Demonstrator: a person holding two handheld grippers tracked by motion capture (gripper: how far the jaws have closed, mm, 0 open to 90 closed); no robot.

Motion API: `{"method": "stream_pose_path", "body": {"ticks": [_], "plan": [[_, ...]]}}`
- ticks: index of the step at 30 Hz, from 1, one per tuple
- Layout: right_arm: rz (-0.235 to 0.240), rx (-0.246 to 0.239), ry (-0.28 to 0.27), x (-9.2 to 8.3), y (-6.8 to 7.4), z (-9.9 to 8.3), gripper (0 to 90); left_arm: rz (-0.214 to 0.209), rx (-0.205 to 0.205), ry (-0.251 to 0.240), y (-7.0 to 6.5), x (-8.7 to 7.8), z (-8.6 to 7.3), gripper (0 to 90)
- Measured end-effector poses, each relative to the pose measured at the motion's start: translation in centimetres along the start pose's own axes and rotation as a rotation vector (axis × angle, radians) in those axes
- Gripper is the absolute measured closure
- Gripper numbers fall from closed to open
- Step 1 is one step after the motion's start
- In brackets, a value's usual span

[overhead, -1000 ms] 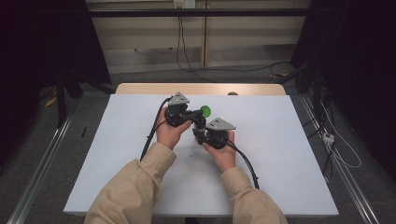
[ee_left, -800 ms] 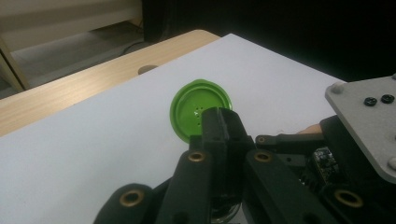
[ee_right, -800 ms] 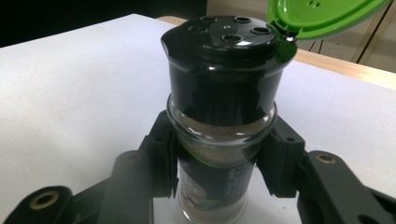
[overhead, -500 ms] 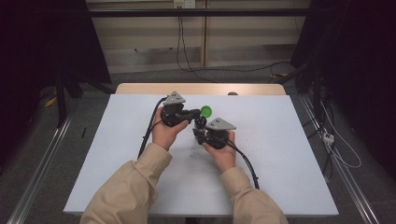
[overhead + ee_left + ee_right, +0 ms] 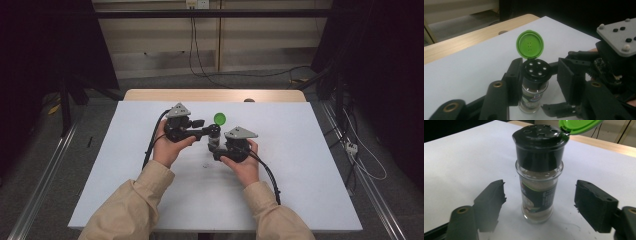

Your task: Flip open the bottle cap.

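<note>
In a dim room with dark surrounds, the white worktop [image 5: 300, 170] lies over a wooden table whose far edge shows as a tan strip [image 5: 150, 95]. Near the middle, toward the far edge, a spice jar [image 5: 214, 137] stands upright, its green flip lid [image 5: 219, 118] raised (shaker holes exposed). The left gripper [image 5: 209, 131] has just been opening; its jaws flank the black cap, one just beside it. The right gripper [image 5: 216, 150], also just opened, brackets the glass body with clear gaps.

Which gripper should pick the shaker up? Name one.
Probably the right gripper: its jaws, just opened, straddle the shaker at its glass body. The left gripper, also just opened, sits at the black cap.
</note>
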State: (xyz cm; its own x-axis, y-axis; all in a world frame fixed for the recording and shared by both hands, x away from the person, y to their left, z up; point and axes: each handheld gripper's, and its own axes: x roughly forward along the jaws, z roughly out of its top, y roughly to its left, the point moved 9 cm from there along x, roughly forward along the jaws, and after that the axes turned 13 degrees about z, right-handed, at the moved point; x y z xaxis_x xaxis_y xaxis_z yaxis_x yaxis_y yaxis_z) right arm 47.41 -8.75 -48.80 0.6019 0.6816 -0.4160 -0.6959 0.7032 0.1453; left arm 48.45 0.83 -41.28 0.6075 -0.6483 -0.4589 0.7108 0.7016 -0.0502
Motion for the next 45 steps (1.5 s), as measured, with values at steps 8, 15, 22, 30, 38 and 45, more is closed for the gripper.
{"method": "stream_pose_path", "body": {"ticks": [8,15,22,30,38,45], "plan": [[0.020,0.016,-0.021,-2.1,0.5,-0.5,20.4,-0.007,0.007,0.007,0.3,-1.4,-1.6,41.2],[0.041,0.010,-0.022,-3.8,0.9,-0.9,17.6,-0.006,0.022,0.010,0.7,-2.5,-2.8,33.6],[0.053,0.012,-0.020,-5.2,1.3,-1.4,16.0,-0.021,0.004,0.006,1.1,-3.5,-3.8,27.9],[0.061,0.002,-0.012,-6.3,1.6,-2.1,14.8,-0.033,0.000,0.014,1.4,-4.4,-5.2,23.2],[0.054,0.011,-0.013,-7.5,1.3,-2.8,14.2,-0.035,0.000,0.026,1.9,-5.4,-7.0,20.5],[0.052,0.014,-0.017,-8.4,1.1,-3.4,13.9,-0.029,-0.002,0.031,2.4,-6.3,-8.2,20.1]]}}
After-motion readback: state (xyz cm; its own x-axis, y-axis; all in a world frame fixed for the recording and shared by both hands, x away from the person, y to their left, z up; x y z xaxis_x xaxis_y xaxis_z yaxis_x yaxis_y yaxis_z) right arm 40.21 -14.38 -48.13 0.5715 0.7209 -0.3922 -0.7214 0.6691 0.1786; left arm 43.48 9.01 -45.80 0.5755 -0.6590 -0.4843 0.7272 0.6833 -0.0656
